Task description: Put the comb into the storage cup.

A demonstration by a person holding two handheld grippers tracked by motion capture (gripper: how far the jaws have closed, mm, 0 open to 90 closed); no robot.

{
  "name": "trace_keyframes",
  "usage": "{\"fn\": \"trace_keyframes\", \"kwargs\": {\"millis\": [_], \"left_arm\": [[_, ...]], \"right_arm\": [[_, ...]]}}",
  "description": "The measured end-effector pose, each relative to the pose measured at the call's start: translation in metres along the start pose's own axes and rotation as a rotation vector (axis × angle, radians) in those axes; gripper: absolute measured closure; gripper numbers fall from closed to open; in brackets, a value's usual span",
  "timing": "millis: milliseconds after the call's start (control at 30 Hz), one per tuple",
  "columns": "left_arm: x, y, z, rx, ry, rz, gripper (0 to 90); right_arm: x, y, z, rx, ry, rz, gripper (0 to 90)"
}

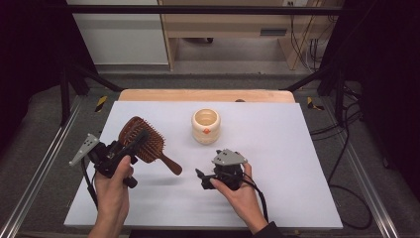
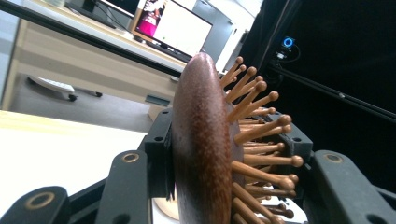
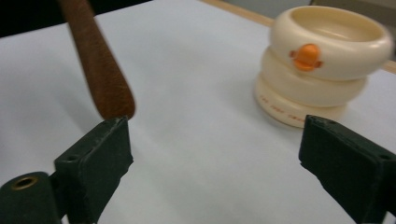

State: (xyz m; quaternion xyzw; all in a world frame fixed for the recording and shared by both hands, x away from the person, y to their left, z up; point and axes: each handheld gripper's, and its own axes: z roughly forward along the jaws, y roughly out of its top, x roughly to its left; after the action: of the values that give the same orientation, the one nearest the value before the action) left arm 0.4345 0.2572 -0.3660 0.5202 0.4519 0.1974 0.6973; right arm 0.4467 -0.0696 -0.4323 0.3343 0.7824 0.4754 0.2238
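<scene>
My left gripper [image 1: 130, 148] clenched the hairbrush [image 1: 143, 141] head; right gripper [image 1: 202, 177] released, handle tip beside its jaw; brush could've swung w/ one-sided hold, clipping the cup [image 1: 205, 126] beyond.

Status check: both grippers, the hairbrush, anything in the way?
Left gripper shut on hairbrush head. Right gripper open, empty. Cream cup stands apart, beyond them.

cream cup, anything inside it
The cream cup looks empty: the high view shows only its pale inner wall and floor. Its near rim hides the front part of the floor.
</scene>
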Motion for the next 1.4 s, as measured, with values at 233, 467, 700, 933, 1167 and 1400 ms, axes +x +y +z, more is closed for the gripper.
{"fn": "trace_keyframes", "kwargs": {"millis": [233, 467, 700, 933, 1167, 1400], "left_arm": [[0.006, 0.006, -0.005, -0.022, 0.018, -0.003, 51.0], [0.008, 0.010, -0.007, -0.029, 0.021, 0.001, 51.0], [0.010, 0.010, -0.004, -0.019, 0.029, 0.015, 51.0], [0.000, 0.019, 0.017, -0.007, 0.022, 0.044, 51.1], [-0.015, 0.040, 0.039, 0.009, 0.005, 0.036, 51.0], [-0.030, 0.055, 0.053, 0.051, 0.007, 0.078, 50.9]], "right_arm": [[-0.026, -0.004, -0.019, 0.000, -0.022, 0.066, 10.9], [-0.053, -0.028, -0.039, -0.045, -0.082, 0.063, 12.5], [-0.071, -0.037, -0.068, -0.087, -0.122, 0.099, 5.0], [-0.085, -0.051, -0.094, -0.151, -0.156, 0.120, 4.4], [-0.095, -0.063, -0.103, -0.159, -0.197, 0.168, 4.9], [-0.096, -0.064, -0.101, -0.173, -0.195, 0.186, 5.7]]}}
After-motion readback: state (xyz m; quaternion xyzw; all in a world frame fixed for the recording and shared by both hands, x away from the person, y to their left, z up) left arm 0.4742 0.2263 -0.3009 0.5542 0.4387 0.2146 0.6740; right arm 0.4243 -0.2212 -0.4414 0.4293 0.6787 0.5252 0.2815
